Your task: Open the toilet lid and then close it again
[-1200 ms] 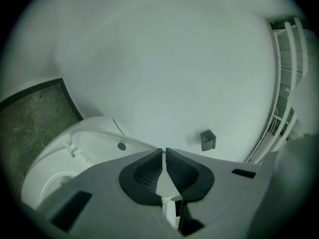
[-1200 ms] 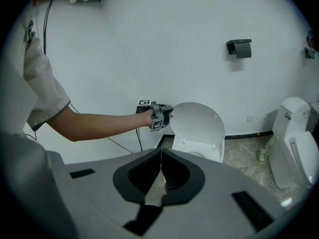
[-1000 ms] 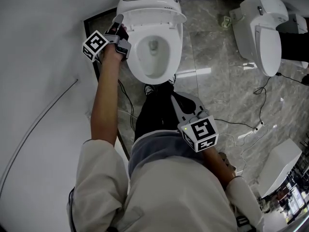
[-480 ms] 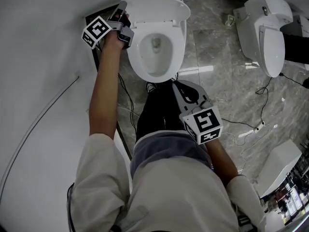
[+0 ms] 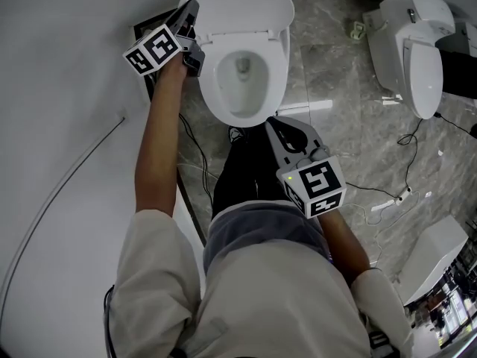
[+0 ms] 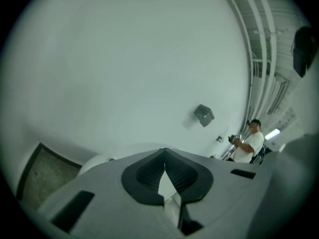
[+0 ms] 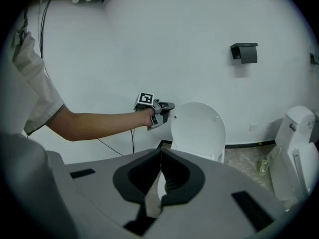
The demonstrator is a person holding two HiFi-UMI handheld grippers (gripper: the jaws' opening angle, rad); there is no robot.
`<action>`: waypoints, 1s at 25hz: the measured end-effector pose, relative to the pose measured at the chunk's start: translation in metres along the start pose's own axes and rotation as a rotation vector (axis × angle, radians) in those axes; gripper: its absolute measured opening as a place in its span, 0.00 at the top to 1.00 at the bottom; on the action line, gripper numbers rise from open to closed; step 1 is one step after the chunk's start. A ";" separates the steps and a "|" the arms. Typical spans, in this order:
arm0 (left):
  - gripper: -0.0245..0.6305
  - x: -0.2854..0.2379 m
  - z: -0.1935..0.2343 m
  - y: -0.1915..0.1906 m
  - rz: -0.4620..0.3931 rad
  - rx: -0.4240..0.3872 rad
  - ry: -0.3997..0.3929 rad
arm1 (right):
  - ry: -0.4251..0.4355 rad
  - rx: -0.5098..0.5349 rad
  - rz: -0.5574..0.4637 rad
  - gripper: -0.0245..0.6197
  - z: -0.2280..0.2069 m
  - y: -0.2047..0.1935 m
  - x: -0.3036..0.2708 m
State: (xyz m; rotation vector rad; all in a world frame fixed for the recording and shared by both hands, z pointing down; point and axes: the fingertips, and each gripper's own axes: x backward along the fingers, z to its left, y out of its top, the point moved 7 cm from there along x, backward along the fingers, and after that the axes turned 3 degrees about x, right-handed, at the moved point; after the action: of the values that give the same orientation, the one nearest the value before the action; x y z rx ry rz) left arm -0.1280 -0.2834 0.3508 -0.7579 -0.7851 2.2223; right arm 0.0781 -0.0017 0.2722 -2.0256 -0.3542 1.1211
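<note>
Standing over the toilet bowl, top centre of the head view. Toilet lid is raised, near upright against the wall. Left gripper sits upper left, tips at the lid's left edge; actual contact is not certain. Its claw is pressed together on nothing, likely because a hinged lid needs a nudge, not a pinch. Right gripper is at frame centre, well apart from the lid, claw together and empty, probably idle. No legible writing or brand, only square black-and-white markers on each cube.
</note>
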 end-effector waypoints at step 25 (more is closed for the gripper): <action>0.79 -0.073 -0.031 0.033 0.469 -1.132 0.032 | -0.015 -0.028 0.025 0.95 -0.024 0.001 -0.007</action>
State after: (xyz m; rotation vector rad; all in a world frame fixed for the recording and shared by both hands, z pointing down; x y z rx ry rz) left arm -0.0740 -0.3462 0.3290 -1.6073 -2.0611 1.9789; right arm 0.0935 -0.0180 0.2834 -2.0518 -0.3553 1.1529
